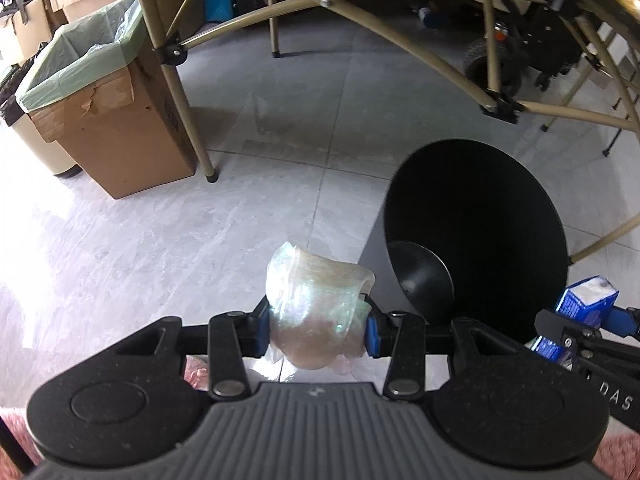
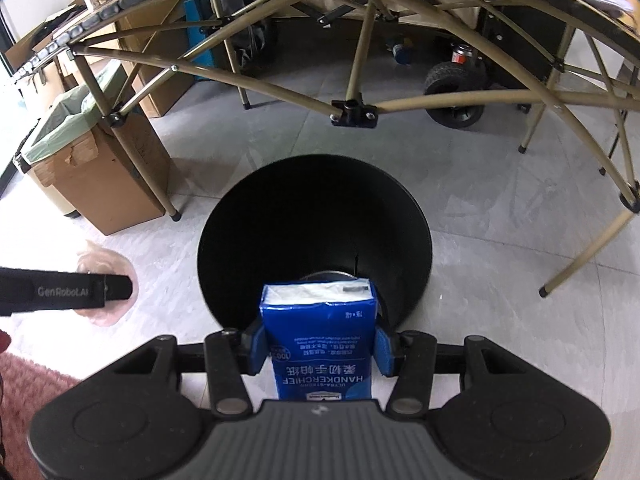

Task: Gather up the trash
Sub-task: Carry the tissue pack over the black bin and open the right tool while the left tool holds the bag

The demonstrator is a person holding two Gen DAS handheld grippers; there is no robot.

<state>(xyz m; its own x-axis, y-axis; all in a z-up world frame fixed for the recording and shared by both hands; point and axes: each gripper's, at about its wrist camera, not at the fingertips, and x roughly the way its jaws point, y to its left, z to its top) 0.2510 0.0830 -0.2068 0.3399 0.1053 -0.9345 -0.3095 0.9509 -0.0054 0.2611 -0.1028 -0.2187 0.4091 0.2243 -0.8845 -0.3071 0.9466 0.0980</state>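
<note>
Over by the left stands a cardboard box (image 1: pixel 116 128) lined with a green bag. The left claw (image 1: pixel 318 326) pinches a crumpled clear plastic wrapper (image 1: pixel 316 312) above the floor (just beside the bin), while the right claw (image 2: pixel 320 350) clamps a blue tissue pack (image 2: pixel 320 340) over the black bin (image 2: pixel 312 232).

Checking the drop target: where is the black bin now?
In the right wrist view the black bin stands on the floor, centre frame, just beyond the held tissue pack.

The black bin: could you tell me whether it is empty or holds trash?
Empty: the black bin shows only bare dark walls and base.
</note>
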